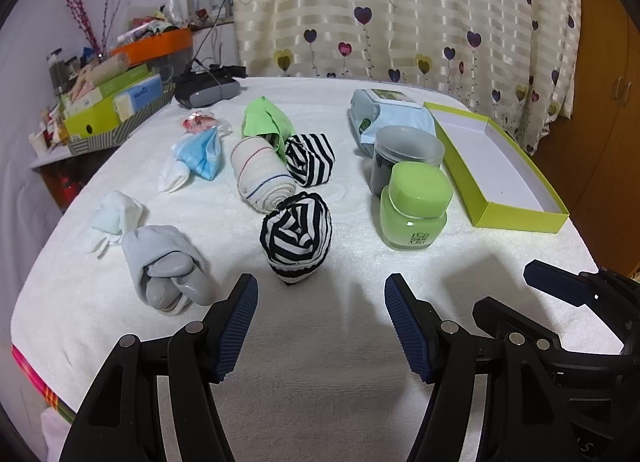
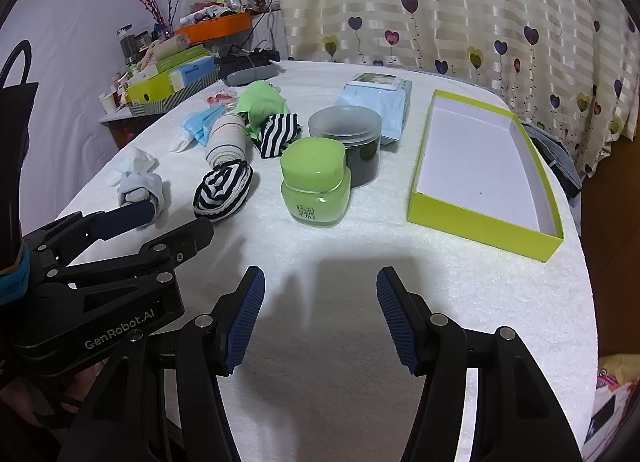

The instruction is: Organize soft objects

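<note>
Several soft items lie on the white towel-covered table (image 1: pixel 320 374): a near black-and-white striped sock ball (image 1: pixel 296 238), a second striped roll (image 1: pixel 310 159), a beige rolled cloth (image 1: pixel 260 173), a green cloth (image 1: pixel 264 119), a blue cloth (image 1: pixel 202 155), a white sock (image 1: pixel 118 217) and a grey sock bundle (image 1: pixel 168 270). My left gripper (image 1: pixel 320 294) hovers open just short of the near striped ball (image 2: pixel 223 189). My right gripper (image 2: pixel 320 290) is open over bare towel. An empty lime-green box (image 2: pixel 480 229) lies ahead and to its right.
A green jar (image 2: pixel 316 185), a grey-lidded jar (image 2: pixel 352 137) and a wipes pack (image 1: pixel 384 113) stand between the soft items and the box (image 1: pixel 520 217). A cluttered side shelf (image 1: pixel 104 109) sits at far left. A heart-patterned curtain hangs behind.
</note>
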